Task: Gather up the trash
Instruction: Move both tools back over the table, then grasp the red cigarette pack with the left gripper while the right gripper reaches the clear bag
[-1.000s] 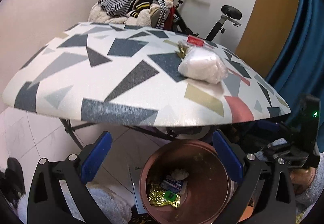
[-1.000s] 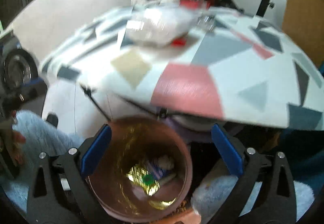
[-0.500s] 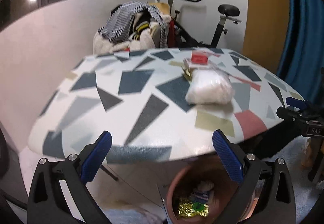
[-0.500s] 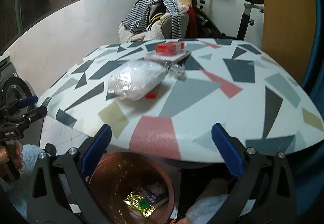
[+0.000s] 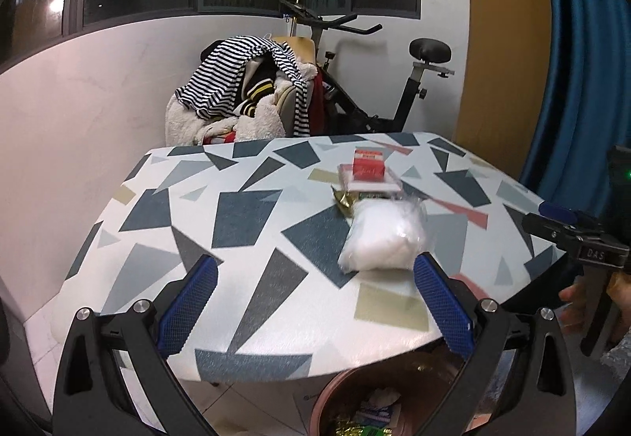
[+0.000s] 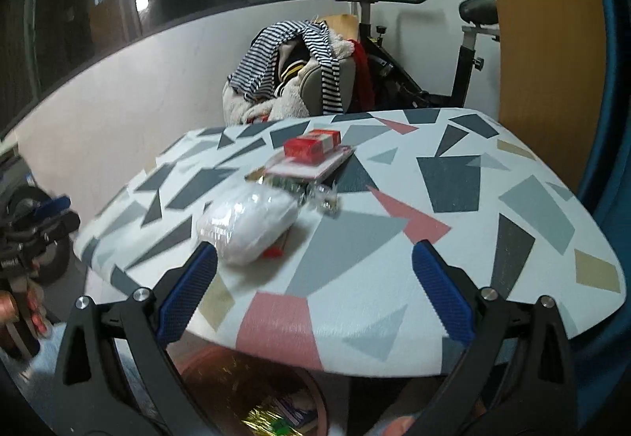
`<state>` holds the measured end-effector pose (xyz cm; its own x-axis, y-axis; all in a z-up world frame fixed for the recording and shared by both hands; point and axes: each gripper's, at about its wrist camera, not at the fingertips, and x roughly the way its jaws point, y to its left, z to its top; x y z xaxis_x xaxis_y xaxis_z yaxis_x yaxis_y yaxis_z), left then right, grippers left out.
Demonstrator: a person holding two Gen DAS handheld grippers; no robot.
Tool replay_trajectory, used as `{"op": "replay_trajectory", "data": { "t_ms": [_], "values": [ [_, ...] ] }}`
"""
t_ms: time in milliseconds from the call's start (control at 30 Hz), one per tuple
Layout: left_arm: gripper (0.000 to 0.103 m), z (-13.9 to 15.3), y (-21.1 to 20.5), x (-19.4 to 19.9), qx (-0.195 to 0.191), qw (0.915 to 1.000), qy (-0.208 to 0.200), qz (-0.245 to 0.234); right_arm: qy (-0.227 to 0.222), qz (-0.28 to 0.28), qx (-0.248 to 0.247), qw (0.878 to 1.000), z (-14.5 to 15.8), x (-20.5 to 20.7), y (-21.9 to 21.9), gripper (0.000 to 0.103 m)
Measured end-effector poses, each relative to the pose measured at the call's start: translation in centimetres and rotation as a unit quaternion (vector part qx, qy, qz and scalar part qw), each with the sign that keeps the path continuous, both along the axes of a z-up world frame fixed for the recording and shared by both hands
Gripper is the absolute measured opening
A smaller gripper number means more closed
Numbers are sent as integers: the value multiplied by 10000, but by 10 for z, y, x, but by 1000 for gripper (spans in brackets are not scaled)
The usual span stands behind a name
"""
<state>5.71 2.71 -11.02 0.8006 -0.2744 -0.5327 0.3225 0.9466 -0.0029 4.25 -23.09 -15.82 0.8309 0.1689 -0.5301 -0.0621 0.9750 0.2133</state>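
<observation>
We have the left gripper [image 5: 313, 304] spread wide with nothing between its blue-padded fingers [image 5: 187, 304], poised over the near edge of the table with the grey, navy and pink triangle-patterned top [image 5: 252, 223]. The right gripper [image 6: 313, 292] is equally wide apart and empty, over the same near edge.

Trash on the table: a white lumpy bundle wrapped in clear plastic [image 5: 384, 240] lies just ahead of our left gripper's right finger, outside the gap. In the right wrist view the same bundle [image 6: 248, 229] lies just ahead of the left finger. Behind the bundle on the table: a crumpled gold foil wrapper [image 5: 345, 201], touching or nearly so. A small red item pokes out at the bundle's base [image 6: 274, 250]. Further back on the table, a red carton [image 5: 367, 169] rests on a flat white-and-pink card pack [image 6: 311, 167].

Below the table's near edge stands a round copper-brown bin [image 5: 335, 392] with gold foil and paper scraps inside [image 6: 264, 424].

Behind the table: a chair heaped with striped clothing [image 5: 244, 88] and a black exercise bike [image 5: 394, 96].
</observation>
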Motion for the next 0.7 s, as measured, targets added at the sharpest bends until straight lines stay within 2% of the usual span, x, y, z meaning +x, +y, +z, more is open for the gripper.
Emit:
{"op": "replay_trajectory", "data": {
  "t_ms": [100, 167, 267, 467, 500, 567, 700],
  "values": [
    [97, 5, -3, 9, -77, 10000, 51, 20, 100, 27, 69, 9999, 3, 17, -8, 98],
    [97, 9, -5, 16, -104, 9999, 94, 19, 206, 74, -159, 9996, 6, 32, -9, 97],
    [97, 13, -6, 29, -149, 9998, 127, 12, -36, -89, -522, 9986, 8, 49, -12, 97],
    [97, 19, -6, 71, -287, 9992, 295, 26, 478, 101, -692, 9964, -8, 117, -21, 97],
    [97, 19, -6, 81, -317, 9989, 338, 40, 572, 148, -645, 9962, -12, 127, -22, 95],
    [97, 20, -8, 97, -353, 9986, 398, 45, 820, 261, -509, 9950, -22, 150, -23, 82],
    [97, 20, -16, 126, -354, 9981, 508, -40, 1096, 428, -110, 9930, -40, 181, -19, 74]
  ]
}}
